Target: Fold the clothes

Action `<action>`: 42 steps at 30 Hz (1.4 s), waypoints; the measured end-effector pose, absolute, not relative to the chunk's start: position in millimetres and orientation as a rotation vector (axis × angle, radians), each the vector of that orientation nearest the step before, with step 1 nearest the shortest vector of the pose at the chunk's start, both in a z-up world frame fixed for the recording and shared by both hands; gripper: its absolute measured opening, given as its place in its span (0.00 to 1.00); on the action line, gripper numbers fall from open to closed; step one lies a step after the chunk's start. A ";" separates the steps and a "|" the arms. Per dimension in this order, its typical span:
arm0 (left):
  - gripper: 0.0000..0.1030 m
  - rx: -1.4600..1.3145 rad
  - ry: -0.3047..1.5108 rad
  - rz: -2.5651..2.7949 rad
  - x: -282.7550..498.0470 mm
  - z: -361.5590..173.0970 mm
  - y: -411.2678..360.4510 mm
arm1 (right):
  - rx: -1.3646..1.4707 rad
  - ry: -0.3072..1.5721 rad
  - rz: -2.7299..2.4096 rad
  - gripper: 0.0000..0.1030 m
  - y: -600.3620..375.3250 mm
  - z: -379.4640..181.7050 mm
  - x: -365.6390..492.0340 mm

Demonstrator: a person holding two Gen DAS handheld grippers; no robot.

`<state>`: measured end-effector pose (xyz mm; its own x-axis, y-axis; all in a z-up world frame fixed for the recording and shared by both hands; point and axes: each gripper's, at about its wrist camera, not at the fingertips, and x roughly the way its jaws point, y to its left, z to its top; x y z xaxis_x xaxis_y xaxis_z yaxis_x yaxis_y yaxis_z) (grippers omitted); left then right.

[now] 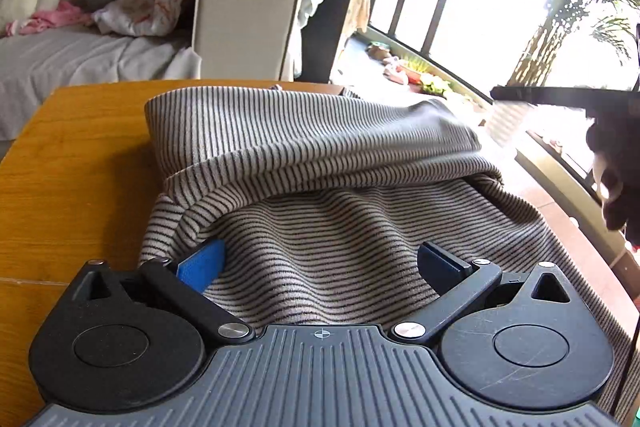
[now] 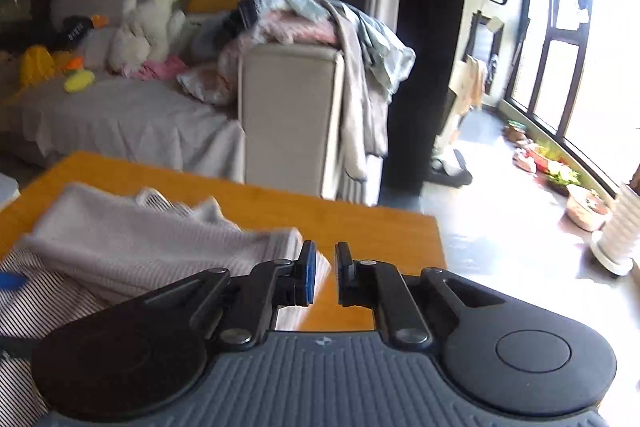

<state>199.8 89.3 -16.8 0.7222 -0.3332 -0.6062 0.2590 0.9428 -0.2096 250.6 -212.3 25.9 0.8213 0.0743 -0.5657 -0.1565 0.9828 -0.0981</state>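
grey-and-black striped knit garment [image 1: 328,187] lies on the yellow-orange wooden table [image 1: 72,163], covering the middle and right part of the top, with its upper layer folded over into a thick roll toward the far edge; its right side runs along and seems to hang over the right table edge. bare wood shows along the left edge and far left corner, also a strip at the far edge behind the fold. left gripper [image 1: 320,263] is released, jaws spread wide, low over the near part of the garment, blue pad of the left finger tucked at a fold, cloth between the fingers not pinched. right gripper [image 2: 323,279] sits over the far right corner of the table, jaws nearly together with a narrow gap, nothing between them, so released; the garment [image 2: 132,247] is just beside its left finger, blurred there. in the left wrist view a dark blurred shape [image 1: 612,163] sits at the right edge over the table side, cannot tell exactly what part it is. beyond the far table edge, well apart: beige sofa armrest [image 2: 292,115] piled with loose clothes [image 2: 320,23], grey-sheeted sofa seat [image 2: 120,119], white plush toy [image 2: 148,23]. right of table is open tiled floor [image 2: 500,227], a white ribbed pot [image 2: 618,227], and windows.
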 end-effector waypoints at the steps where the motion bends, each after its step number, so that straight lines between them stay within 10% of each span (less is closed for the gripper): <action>1: 1.00 -0.108 0.691 -0.327 199.6 -16.8 88.5 | -0.094 0.610 0.119 0.13 -220.9 23.5 249.1; 10: 1.00 -0.064 0.696 -0.317 197.0 -16.3 81.3 | 0.230 0.597 0.265 0.48 -222.4 16.5 275.9; 15: 1.00 -0.053 0.696 -0.311 196.6 -15.9 81.0 | 0.189 0.615 0.301 0.07 -193.6 10.1 279.2; 28: 1.00 -0.075 0.693 -0.318 196.7 -15.6 84.2 | 0.121 0.633 0.192 0.09 -211.8 -17.8 260.0; 31: 1.00 -0.075 0.694 -0.319 197.1 -15.4 84.5 | 0.080 0.619 0.173 0.23 -207.7 -12.2 257.2; 38: 1.00 -0.056 0.698 -0.313 196.6 -15.5 81.3 | 0.189 0.436 0.311 0.94 -203.0 21.5 229.3; 42: 1.00 -0.050 0.699 -0.310 196.6 -15.1 80.1 | 0.221 0.499 0.373 1.00 -187.1 5.0 236.2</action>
